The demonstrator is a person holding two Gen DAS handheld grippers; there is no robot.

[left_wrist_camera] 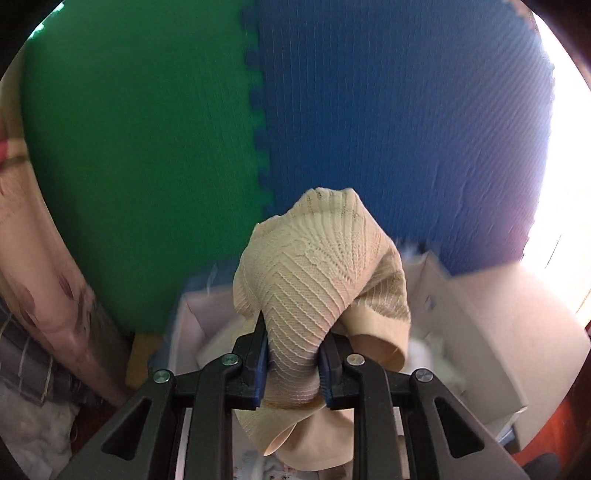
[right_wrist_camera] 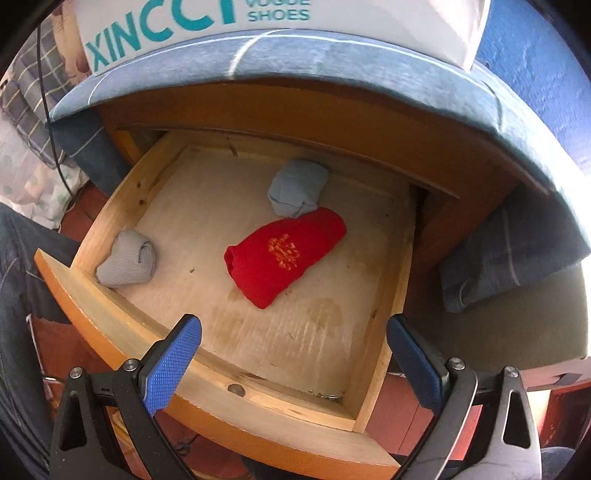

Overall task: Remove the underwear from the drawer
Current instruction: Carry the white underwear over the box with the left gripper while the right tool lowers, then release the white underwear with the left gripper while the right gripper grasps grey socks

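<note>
Foam mats, one green (left_wrist_camera: 140, 155) and one blue (left_wrist_camera: 399, 129), join in a toothed seam behind the left gripper (left_wrist_camera: 291, 363). Its blue-padded fingers are clenched on a bunched beige lace undergarment (left_wrist_camera: 314, 273), which rises above the jaws and droops below them. Under the garment sits an open white cardboard box (left_wrist_camera: 476, 332) with pale cloth inside; whether the garment touches it cannot be told.

In the right wrist view, a wooden drawer (right_wrist_camera: 395, 306) stands pulled out from a nightstand draped with a blue cloth (right_wrist_camera: 332, 55), and a white shoe box (right_wrist_camera: 192, 22) rests on top. On the drawer floor, a rolled grey underwear piece (right_wrist_camera: 127, 264) lies in the near left corner, a rolled pale blue piece (right_wrist_camera: 297, 186) lies toward the back, and a rolled red piece (right_wrist_camera: 284, 254) lies in the middle, touching the blue one. The right gripper (right_wrist_camera: 295, 354) hovers over the drawer's front edge, its fingers spread wide and holding nothing.
</note>
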